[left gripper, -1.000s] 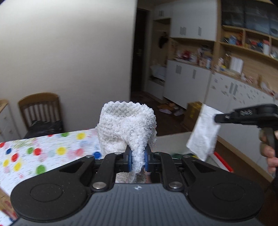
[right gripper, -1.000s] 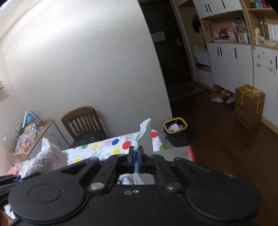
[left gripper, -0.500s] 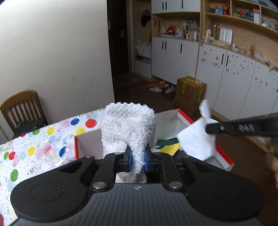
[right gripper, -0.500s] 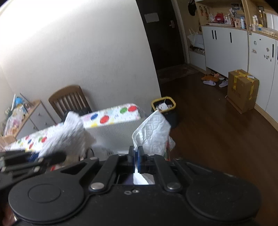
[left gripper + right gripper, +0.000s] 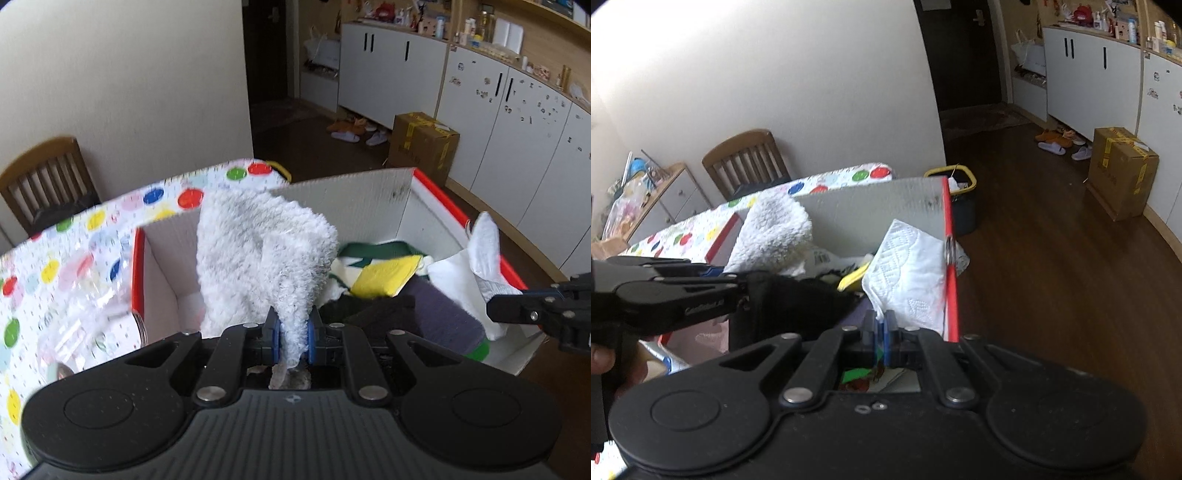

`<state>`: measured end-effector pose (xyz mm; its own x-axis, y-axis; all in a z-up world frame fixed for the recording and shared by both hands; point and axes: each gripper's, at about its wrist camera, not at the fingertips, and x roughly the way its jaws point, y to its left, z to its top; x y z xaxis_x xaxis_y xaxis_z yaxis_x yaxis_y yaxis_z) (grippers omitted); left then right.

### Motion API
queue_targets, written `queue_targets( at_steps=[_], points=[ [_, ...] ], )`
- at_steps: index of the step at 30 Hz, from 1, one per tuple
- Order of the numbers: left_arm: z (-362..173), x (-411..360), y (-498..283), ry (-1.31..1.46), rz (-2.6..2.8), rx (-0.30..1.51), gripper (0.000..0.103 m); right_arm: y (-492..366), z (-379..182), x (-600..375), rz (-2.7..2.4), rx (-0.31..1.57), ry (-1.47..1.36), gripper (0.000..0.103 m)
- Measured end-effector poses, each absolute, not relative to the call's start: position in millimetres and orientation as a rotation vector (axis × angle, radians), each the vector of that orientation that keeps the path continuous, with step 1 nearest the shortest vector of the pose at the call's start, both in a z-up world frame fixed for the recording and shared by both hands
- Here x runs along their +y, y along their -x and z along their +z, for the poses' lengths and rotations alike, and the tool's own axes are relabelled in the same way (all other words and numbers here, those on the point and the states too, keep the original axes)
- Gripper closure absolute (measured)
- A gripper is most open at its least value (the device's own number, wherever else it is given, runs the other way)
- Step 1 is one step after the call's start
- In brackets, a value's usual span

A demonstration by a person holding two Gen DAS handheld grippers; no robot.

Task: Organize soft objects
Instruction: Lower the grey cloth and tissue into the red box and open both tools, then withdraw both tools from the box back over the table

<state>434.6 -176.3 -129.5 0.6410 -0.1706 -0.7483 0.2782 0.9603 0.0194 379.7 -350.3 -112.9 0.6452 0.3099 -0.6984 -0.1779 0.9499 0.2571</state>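
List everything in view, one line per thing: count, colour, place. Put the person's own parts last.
Fluffy white terry towel: one, white, clamped in the left gripper, hanging over the box.
Embossed white paper tissue: one, white, pinched in the right gripper at the box's right wall.
Open cardboard box with red edges: one, pale inside, on the table.
Yellow cloth: one, yellow, inside the box.
Dark cloth pile: black and purple, count unclear, inside the box.
Polka-dot tablecloth: one, white with coloured dots, left of the box.
Wooden chair: one, brown, by the wall.
Brown carton: one, on the floor.
Slippers: several, by the cabinets.
Left gripper: black, shut on the towel.
Right gripper: black, shut on the tissue.
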Motion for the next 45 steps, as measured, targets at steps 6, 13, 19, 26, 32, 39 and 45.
queue_targets(
  at_steps=[6, 13, 19, 26, 32, 39, 45],
  points=[
    [-134, -169, -432, -0.105, -0.271, 0.857, 0.089, -378, -115, -346, 0.303, 0.844, -0.156, 0.1],
    [-126, -162, -425, -0.087, -0.284, 0.833, 0.08, -374, -112, -349, 0.299, 0.841, -0.151, 0.099],
    [-122, -158, -416, -0.077, -0.302, 0.817, 0.048, -371, -109, -348, 0.29, 0.833, -0.148, 0.098],
    [-106, -146, -395, -0.04, -0.296, 0.763, 0.034, -359, -100, -348, 0.3, 0.807, -0.147, 0.092],
    [-86, -130, -371, -0.001, -0.282, 0.707, 0.033, -345, -86, -347, 0.314, 0.778, -0.143, 0.067],
    [-62, -100, -336, 0.034, -0.264, 0.646, 0.025, -329, -65, -334, 0.349, 0.73, -0.126, 0.05],
    [-42, -68, -303, 0.047, -0.213, 0.588, 0.02, -315, -46, -316, 0.387, 0.701, -0.104, 0.042]
  ],
)
